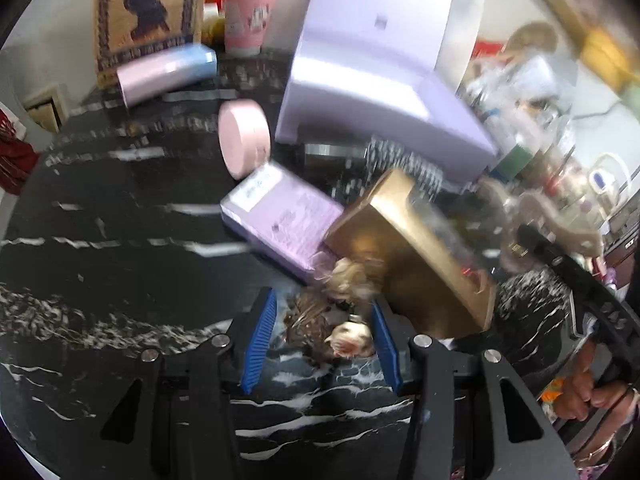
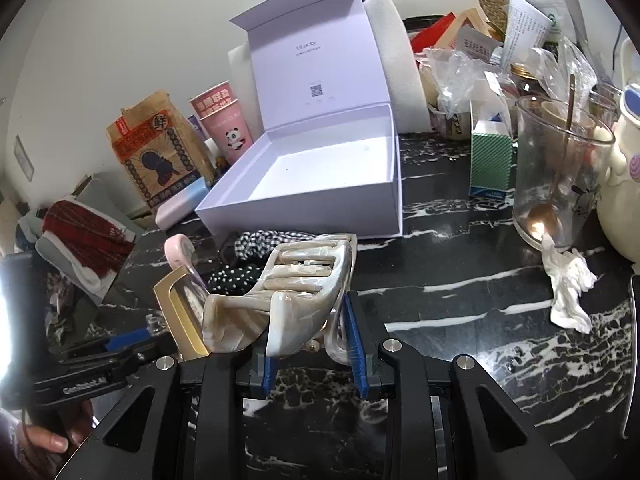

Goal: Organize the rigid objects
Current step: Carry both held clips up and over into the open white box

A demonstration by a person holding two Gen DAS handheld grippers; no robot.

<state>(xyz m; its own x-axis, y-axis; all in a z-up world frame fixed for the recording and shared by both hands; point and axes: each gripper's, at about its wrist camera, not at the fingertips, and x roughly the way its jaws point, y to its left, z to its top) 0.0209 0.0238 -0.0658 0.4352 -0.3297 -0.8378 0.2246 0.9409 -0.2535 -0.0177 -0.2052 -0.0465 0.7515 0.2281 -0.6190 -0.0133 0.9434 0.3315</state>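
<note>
My right gripper (image 2: 310, 326) is shut on a large cream marbled hair claw clip (image 2: 296, 276), held above the black marble table (image 2: 460, 280) in front of an open, empty lilac box (image 2: 320, 176). My left gripper (image 1: 324, 330) has its blue pads apart around a small brown-and-cream hair accessory (image 1: 320, 324) lying on the table; the view is blurred. A gold-framed object (image 1: 416, 256) leans beside it and also shows in the right wrist view (image 2: 182, 316). A lilac flat carton (image 1: 280, 216), a pink round case (image 1: 242, 140) and a pink-blue tube (image 1: 168, 72) lie nearby.
A paper bag (image 2: 160, 156) and pink cups (image 2: 226, 128) stand at the back left. A glass with a spoon (image 2: 556, 176), a green carton (image 2: 490, 160), a crumpled tissue (image 2: 568, 284) and plastic clutter are at the right. Checked and dotted fabric pieces (image 2: 256, 256) lie before the box.
</note>
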